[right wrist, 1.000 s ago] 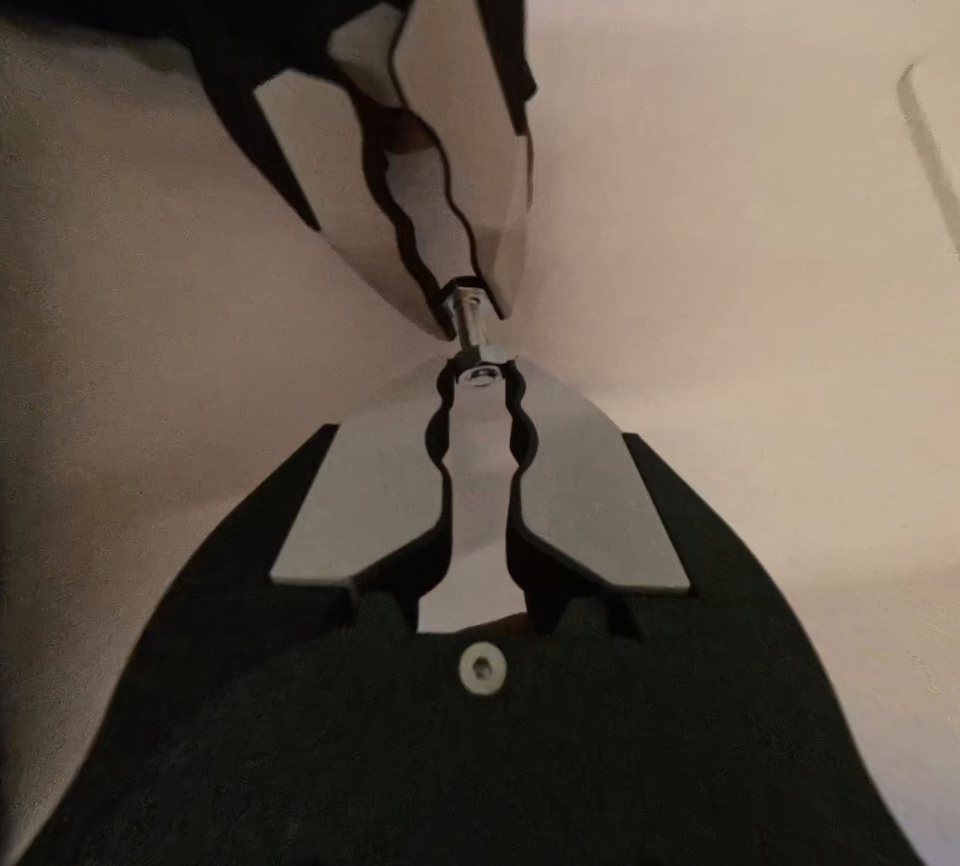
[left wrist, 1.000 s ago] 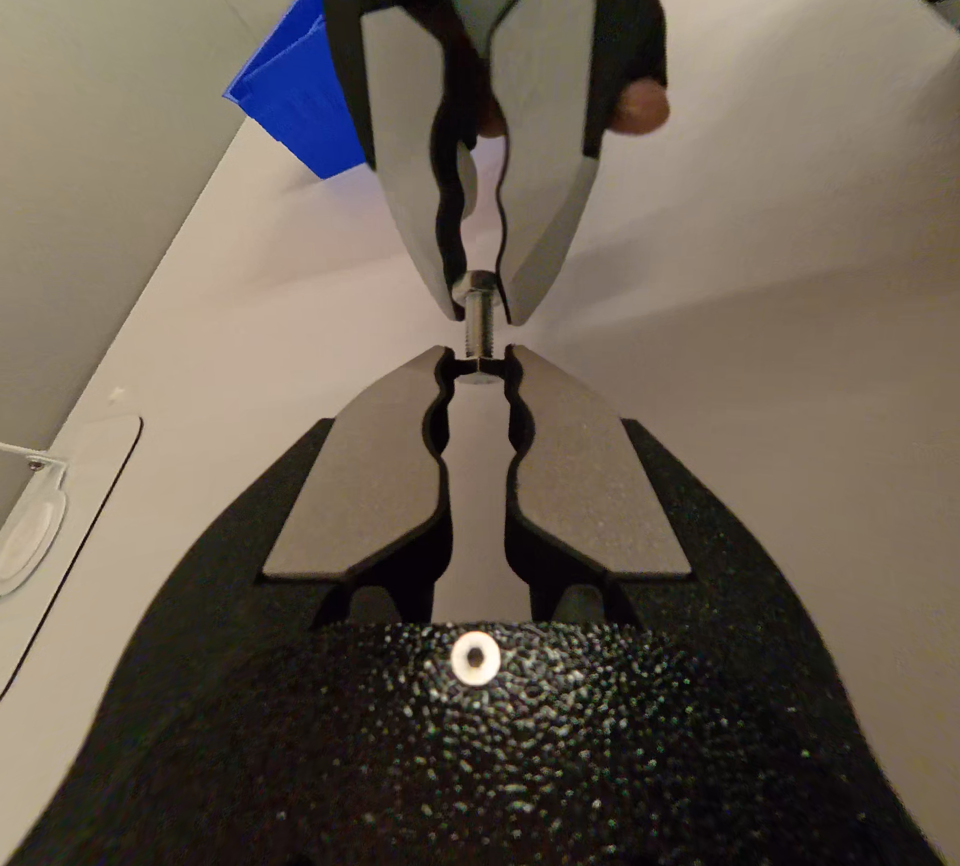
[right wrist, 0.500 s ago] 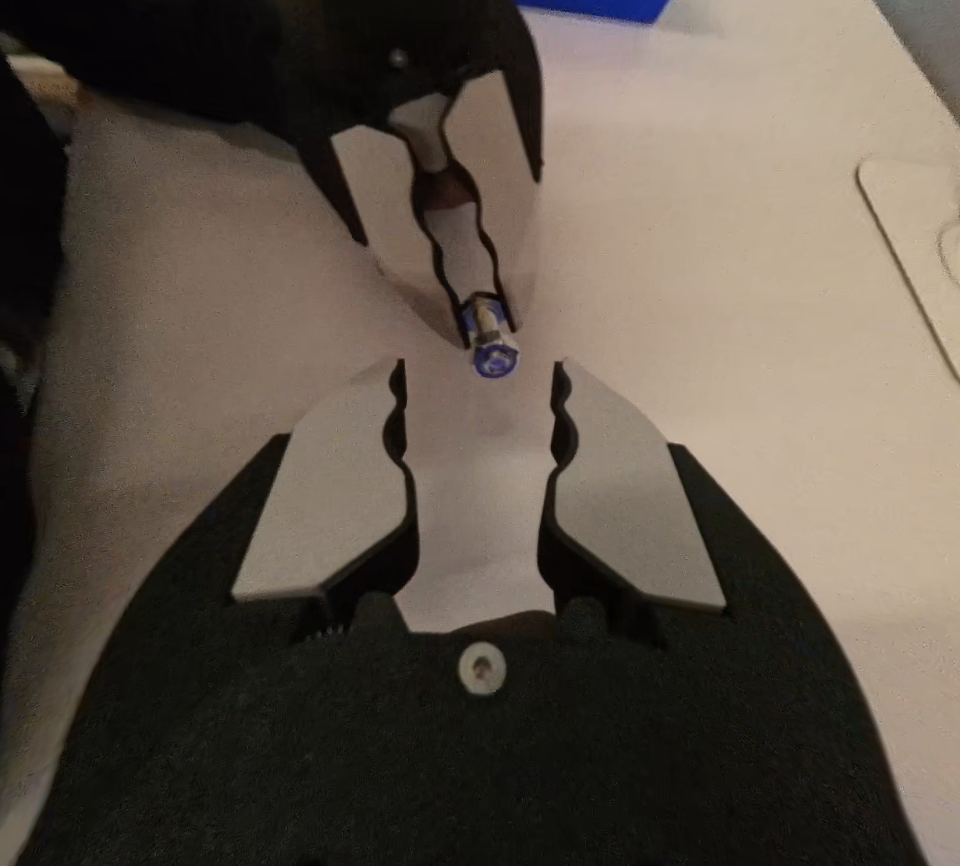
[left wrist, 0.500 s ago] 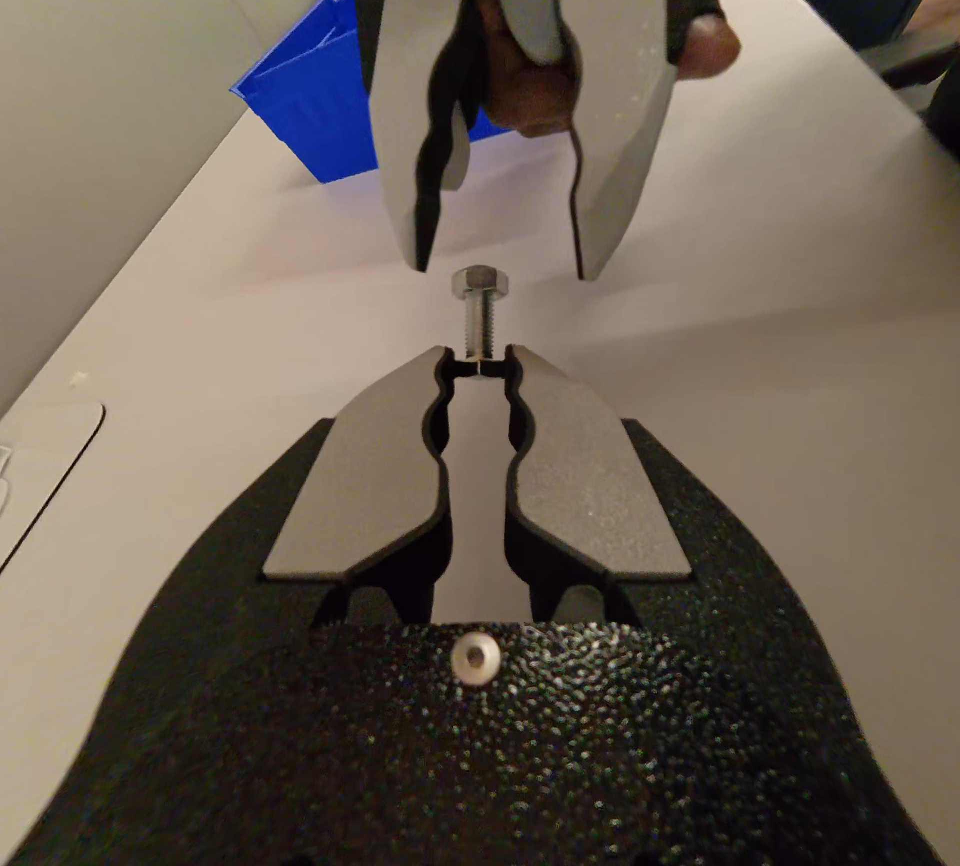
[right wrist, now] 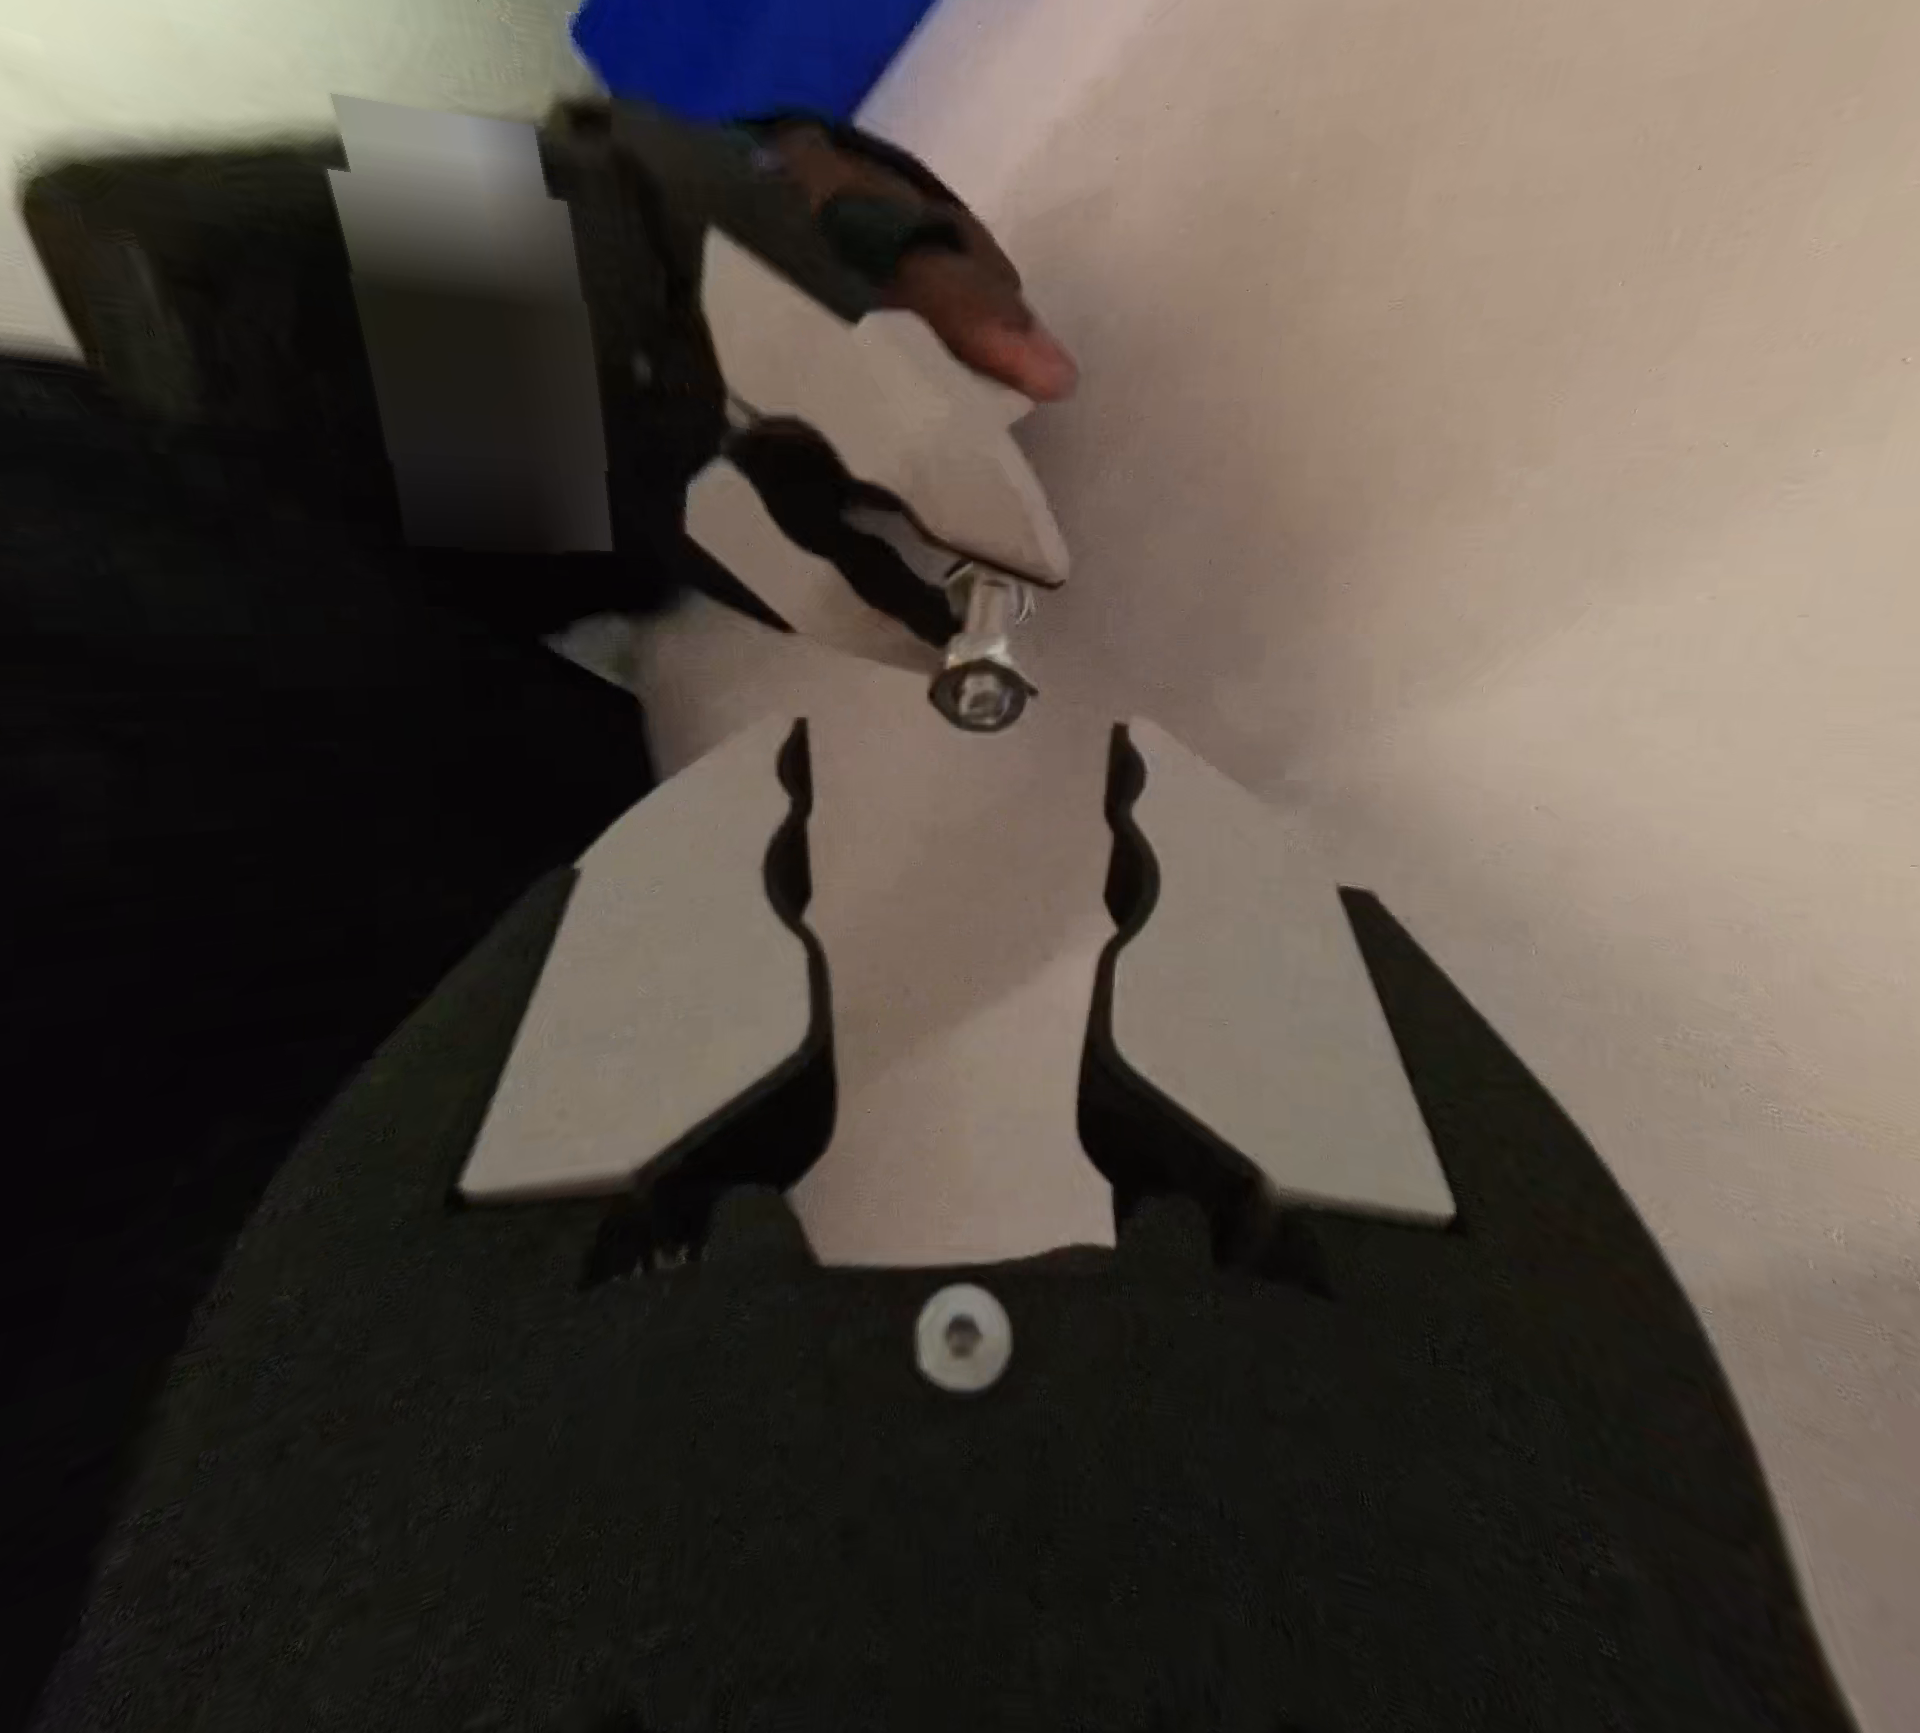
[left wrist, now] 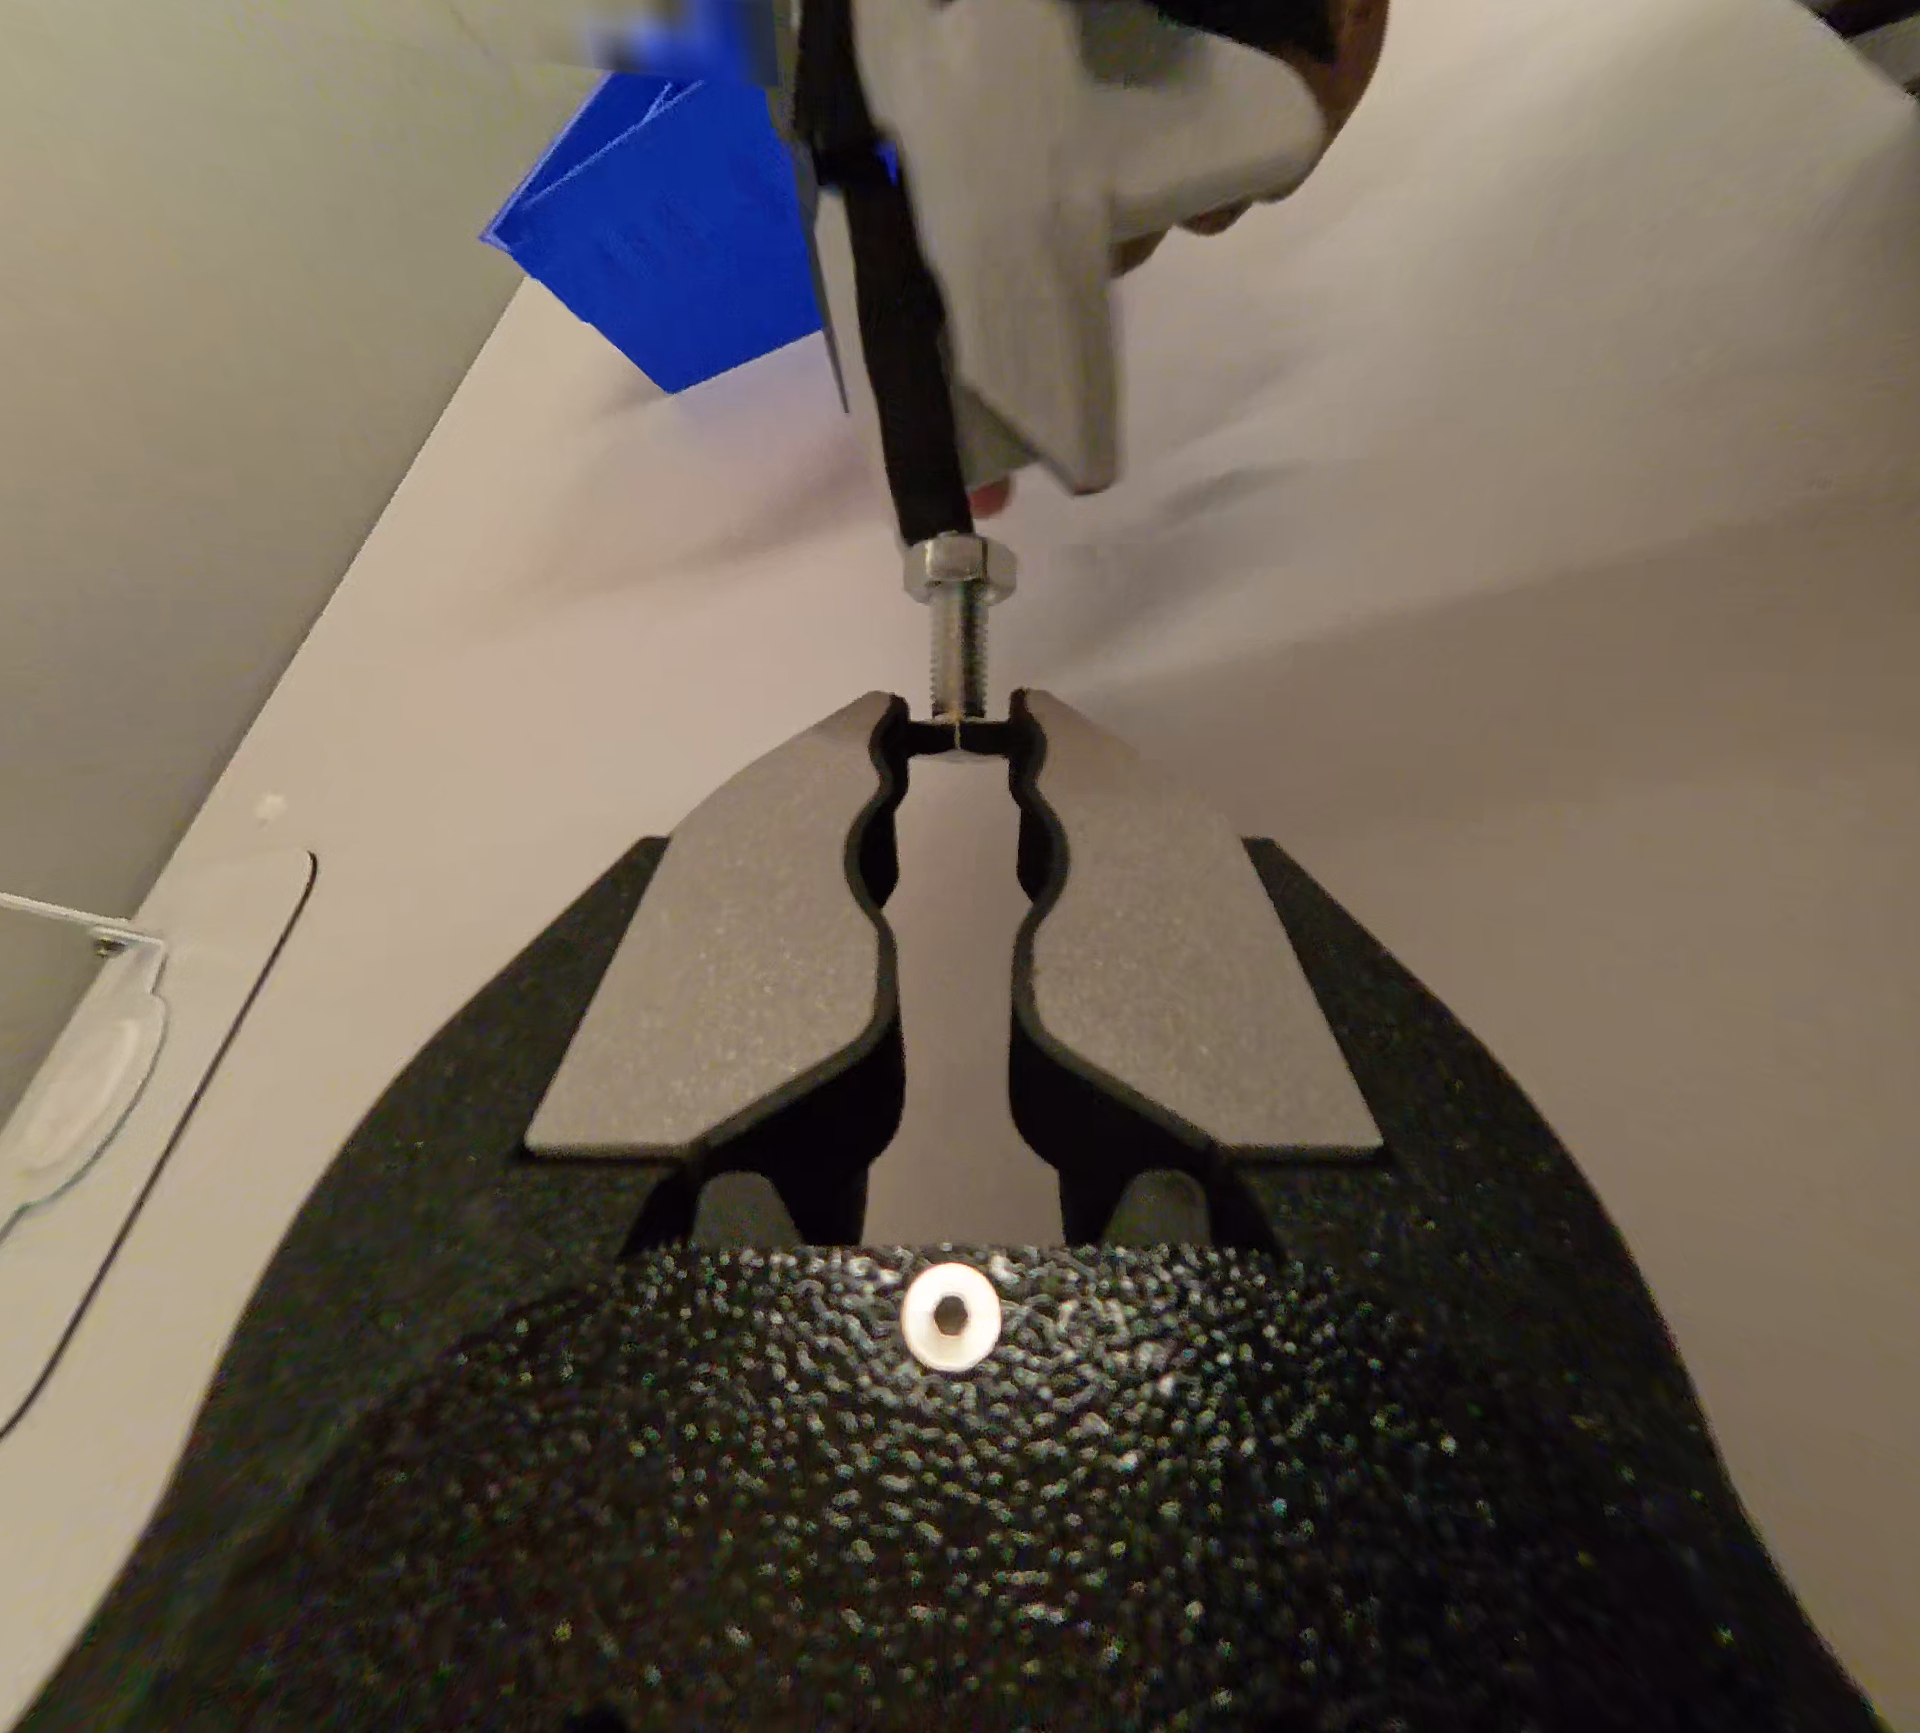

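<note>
Two grippers over white table [left wrist: 1455,748]. Left gripper [left wrist: 958,727] clamped narrow on silver hex bolt [left wrist: 958,634]. Right gripper [right wrist: 956,733] spread wide, bare, near bolt head.

no readable text, labels, or numbers

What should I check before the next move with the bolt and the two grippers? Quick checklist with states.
1. Left gripper clamped on the bolt: ok, fingertips closed at its lower end.
2. Right gripper open: ok, fingers spread wide, nothing between them.
3. Right gripper clear of the bolt head: ok in the right wrist view; from the left wrist view, contact cannot tell.
4. Bolt in line with the left fingers: ok.
5. Blue bin out of the way: ok, far back on the white table.
</note>
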`<move>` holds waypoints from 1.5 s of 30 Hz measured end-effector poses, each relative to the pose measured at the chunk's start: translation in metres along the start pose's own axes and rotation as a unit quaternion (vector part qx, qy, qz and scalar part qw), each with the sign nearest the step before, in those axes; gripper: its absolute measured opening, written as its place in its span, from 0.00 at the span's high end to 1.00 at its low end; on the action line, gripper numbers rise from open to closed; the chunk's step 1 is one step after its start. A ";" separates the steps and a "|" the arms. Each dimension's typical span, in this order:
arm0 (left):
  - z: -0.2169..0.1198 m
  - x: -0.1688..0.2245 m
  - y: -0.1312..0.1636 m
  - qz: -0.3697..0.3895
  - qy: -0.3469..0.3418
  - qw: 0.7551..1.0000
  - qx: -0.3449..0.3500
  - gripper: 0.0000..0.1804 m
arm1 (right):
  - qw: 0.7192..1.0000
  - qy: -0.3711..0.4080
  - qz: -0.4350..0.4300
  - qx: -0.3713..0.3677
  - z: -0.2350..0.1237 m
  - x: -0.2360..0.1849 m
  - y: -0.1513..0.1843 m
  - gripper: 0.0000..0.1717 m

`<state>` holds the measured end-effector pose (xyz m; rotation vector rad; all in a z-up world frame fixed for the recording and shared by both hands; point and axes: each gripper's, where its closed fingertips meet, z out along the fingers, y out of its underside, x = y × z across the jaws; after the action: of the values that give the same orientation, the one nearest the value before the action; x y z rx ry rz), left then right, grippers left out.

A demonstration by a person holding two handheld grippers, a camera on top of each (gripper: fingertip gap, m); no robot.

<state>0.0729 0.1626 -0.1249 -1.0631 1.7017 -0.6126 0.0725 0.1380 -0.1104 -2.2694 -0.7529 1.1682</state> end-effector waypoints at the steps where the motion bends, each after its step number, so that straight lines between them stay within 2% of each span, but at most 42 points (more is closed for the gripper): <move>1: 0.000 -0.001 0.000 -0.011 0.003 1.000 0.002 0.90 | 0.997 0.035 -0.075 -0.008 0.000 0.002 0.001 0.65; 4: -0.002 -0.001 -0.004 -0.037 0.014 0.999 0.021 0.90 | 0.948 0.148 -0.279 -0.029 -0.003 0.011 -0.002 0.65; 6: -0.002 0.002 -0.006 -0.045 0.024 0.998 0.029 0.90 | 0.908 0.187 -0.373 -0.037 -0.002 0.010 -0.004 0.74; 8: -0.001 0.004 -0.005 -0.039 0.028 0.999 0.024 0.90 | 0.887 0.198 -0.415 -0.042 0.002 0.004 -0.003 0.89; 9: 0.000 0.006 -0.003 -0.028 0.026 0.999 0.016 0.90 | 0.890 0.200 -0.406 -0.053 0.003 0.006 0.000 0.90; 11: 0.002 0.008 -0.001 0.006 0.019 1.000 0.003 0.90 | 0.933 0.174 -0.308 -0.072 0.006 0.010 0.009 0.90; 13: 0.003 0.010 0.001 0.048 0.005 0.999 -0.014 0.90 | 0.986 0.106 -0.112 -0.059 0.008 0.006 0.015 0.90; 15: 0.002 0.008 -0.002 0.068 -0.010 0.998 -0.012 0.90 | 0.997 0.021 0.065 -0.020 0.006 0.001 0.011 0.90; 16: 0.001 0.005 -0.004 0.063 -0.017 0.998 -0.008 0.90 | 0.993 -0.016 0.113 0.004 0.004 -0.001 0.006 0.89; 17: 0.001 0.002 -0.005 0.053 -0.021 0.998 -0.004 0.90 | 0.991 -0.039 0.126 0.023 0.002 -0.002 0.001 0.88; 19: -0.001 -0.001 -0.005 0.023 -0.016 1.000 0.003 0.90 | 0.998 -0.016 0.055 0.032 -0.001 0.002 -0.002 0.79; 21: -0.003 -0.004 -0.002 -0.006 -0.010 1.000 0.007 0.90 | 0.994 0.056 -0.087 0.026 -0.004 0.009 -0.005 0.74; 24: -0.004 -0.005 -0.002 -0.039 0.004 0.999 0.017 0.90 | 0.945 0.140 -0.297 0.004 -0.006 0.008 -0.008 0.71; 26: -0.004 -0.002 -0.005 -0.051 0.017 0.998 0.028 0.90 | 0.900 0.166 -0.402 -0.007 -0.005 0.003 -0.010 0.72; 28: -0.003 0.002 -0.007 -0.062 0.034 0.997 0.036 0.90 | 0.865 0.186 -0.466 -0.011 -0.002 0.000 -0.011 0.78; 30: -0.002 0.006 -0.008 -0.069 0.045 0.996 0.039 0.90 | 0.852 0.191 -0.487 -0.024 0.004 0.001 -0.007 0.89; 31: -0.001 0.008 -0.006 -0.065 0.048 0.996 0.033 0.90 | 0.860 0.193 -0.471 -0.038 0.006 0.005 -0.003 0.90; 32: 0.000 0.009 -0.004 -0.052 0.045 0.997 0.026 0.90 | 0.882 0.187 -0.430 -0.056 0.008 0.009 0.003 0.90; 33: 0.002 0.011 -0.003 -0.034 0.042 0.998 0.020 0.90 | 0.914 0.171 -0.363 -0.065 0.010 0.012 0.008 0.90; 35: 0.005 0.015 0.001 0.027 0.027 0.999 -0.005 0.90 | 0.980 0.109 -0.157 -0.060 0.013 0.011 0.016 0.90; 36: 0.006 0.017 0.003 0.059 0.019 0.998 -0.014 0.90 | 0.995 0.065 -0.052 -0.050 0.013 0.008 0.018 0.90; 37: 0.006 0.018 0.001 0.077 0.014 0.997 -0.014 0.90 | 0.999 0.020 0.028 -0.033 0.012 0.005 0.018 0.90; 39: 0.003 0.014 -0.006 0.060 0.008 0.998 0.004 0.90 | 0.994 -0.048 0.100 0.017 0.005 -0.001 0.008 0.89; 40: 0.002 0.011 -0.009 0.040 0.011 0.999 0.015 0.90 | 0.992 -0.064 0.098 0.036 0.001 -0.003 0.004 0.87; 42: -0.001 0.005 -0.009 0.001 0.014 1.000 0.027 0.90 | 0.997 -0.040 0.026 0.054 -0.006 -0.001 -0.002 0.80; 44: -0.003 0.002 -0.008 -0.040 0.024 0.998 0.036 0.90 | 0.992 0.044 -0.104 0.061 -0.011 0.008 -0.006 0.75; 45: -0.004 0.000 -0.009 -0.060 0.029 0.997 0.044 0.90 | 0.979 0.091 -0.170 0.063 -0.014 0.013 -0.009 0.72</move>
<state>0.0724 0.1578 -0.1163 -1.0986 1.6540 -0.7947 0.0884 0.1511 -0.1048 -2.0098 -0.9232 0.8138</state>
